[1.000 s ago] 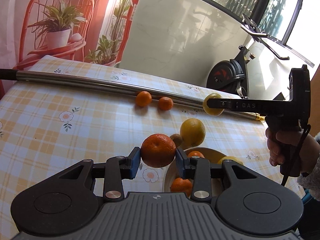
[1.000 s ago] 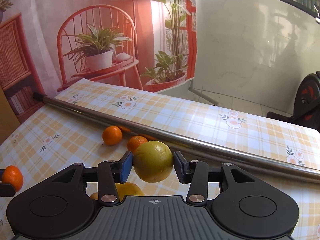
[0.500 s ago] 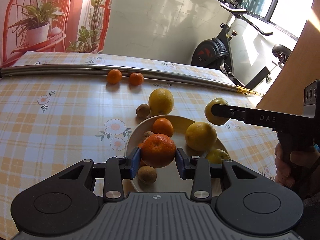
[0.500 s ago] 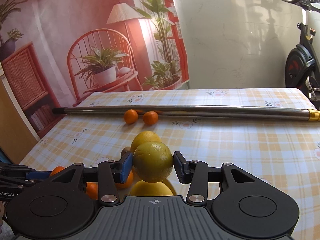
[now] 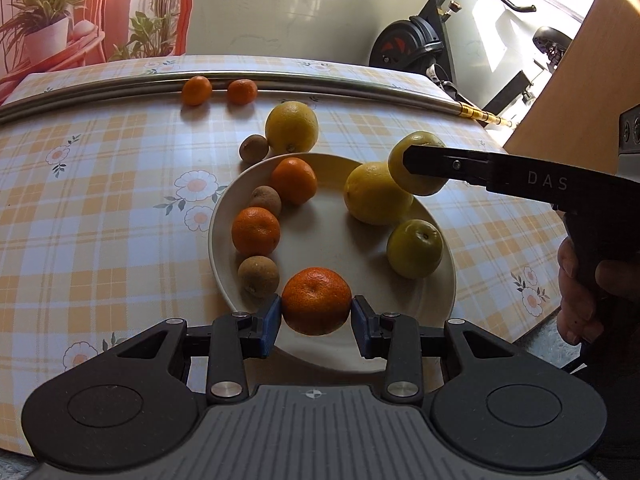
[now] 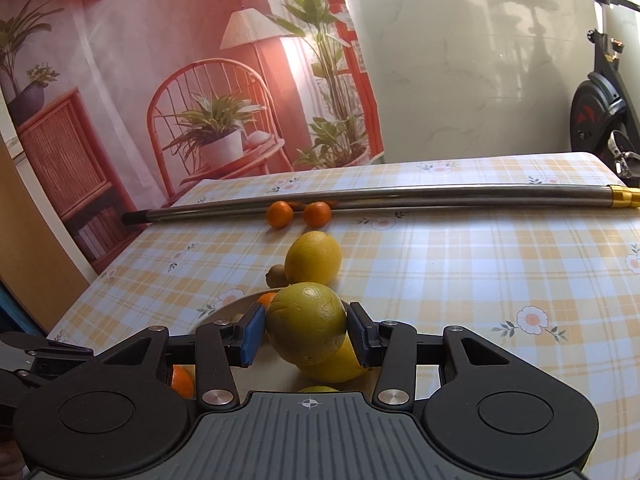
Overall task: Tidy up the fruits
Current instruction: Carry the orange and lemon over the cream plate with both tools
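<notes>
Left hand-held gripper (image 5: 316, 316) grasps a mandarin (image 5: 316, 300) between its blue pads, jaws narrowed onto it, held over the near rim of the cream plate (image 5: 446, 280); contact with the plate cannot be told. Right hand-held gripper (image 6: 306, 334) clenches a yellow-green citrus (image 6: 306, 322), hovering above the plate's far right side, just over a yellow lemon (image 5: 374, 196) lying there. On the plate: two more mandarins (image 5: 256, 230), two brown kiwis (image 5: 258, 276), a green-yellow fruit (image 5: 414, 248). Off the plate on the checked worktop (image 5: 100, 200): a big yellow citrus (image 5: 291, 127) with a kiwi (image 5: 253, 148) touching beside it, and two small mandarins (image 5: 218, 90) against a metal pole (image 6: 440, 194) at the far edge. A hand (image 5: 578, 292) grips the right handle.
</notes>
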Demonstrator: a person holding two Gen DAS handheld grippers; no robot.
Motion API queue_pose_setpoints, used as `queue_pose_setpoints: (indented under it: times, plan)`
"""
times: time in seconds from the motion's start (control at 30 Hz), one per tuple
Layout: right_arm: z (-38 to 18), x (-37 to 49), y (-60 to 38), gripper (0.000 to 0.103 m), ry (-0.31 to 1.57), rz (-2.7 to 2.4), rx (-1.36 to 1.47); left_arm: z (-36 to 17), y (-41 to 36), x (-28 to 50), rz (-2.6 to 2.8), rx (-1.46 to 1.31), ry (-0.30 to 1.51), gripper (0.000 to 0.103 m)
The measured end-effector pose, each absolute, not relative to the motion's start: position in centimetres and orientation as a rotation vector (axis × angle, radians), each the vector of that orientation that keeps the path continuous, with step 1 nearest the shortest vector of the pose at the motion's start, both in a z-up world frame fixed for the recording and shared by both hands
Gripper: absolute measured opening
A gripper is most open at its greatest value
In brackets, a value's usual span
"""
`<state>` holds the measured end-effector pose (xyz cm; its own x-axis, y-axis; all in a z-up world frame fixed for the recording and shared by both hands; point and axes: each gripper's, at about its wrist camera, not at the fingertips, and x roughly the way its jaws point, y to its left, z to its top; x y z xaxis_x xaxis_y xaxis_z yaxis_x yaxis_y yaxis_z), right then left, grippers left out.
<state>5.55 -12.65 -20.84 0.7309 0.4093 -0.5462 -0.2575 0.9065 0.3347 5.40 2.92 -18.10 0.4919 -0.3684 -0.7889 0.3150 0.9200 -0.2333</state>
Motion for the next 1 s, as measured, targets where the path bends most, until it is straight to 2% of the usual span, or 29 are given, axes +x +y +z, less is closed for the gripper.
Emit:
queue_pose_setpoints:
  times: [0.67, 1.0]
  plan:
    - [-20.6, 5.5, -12.5, 0.041, 0.656, 0.380, 0.246, -19.4, 1.6, 7.2, -0.343, 0.113, 0.946, 0.040]
    - [-20.7, 5.7, -12.6, 0.041, 0.658, 0.371, 0.249, -19.8, 2.1, 8.3, -0.327, 0.071, 0.905, 0.041]
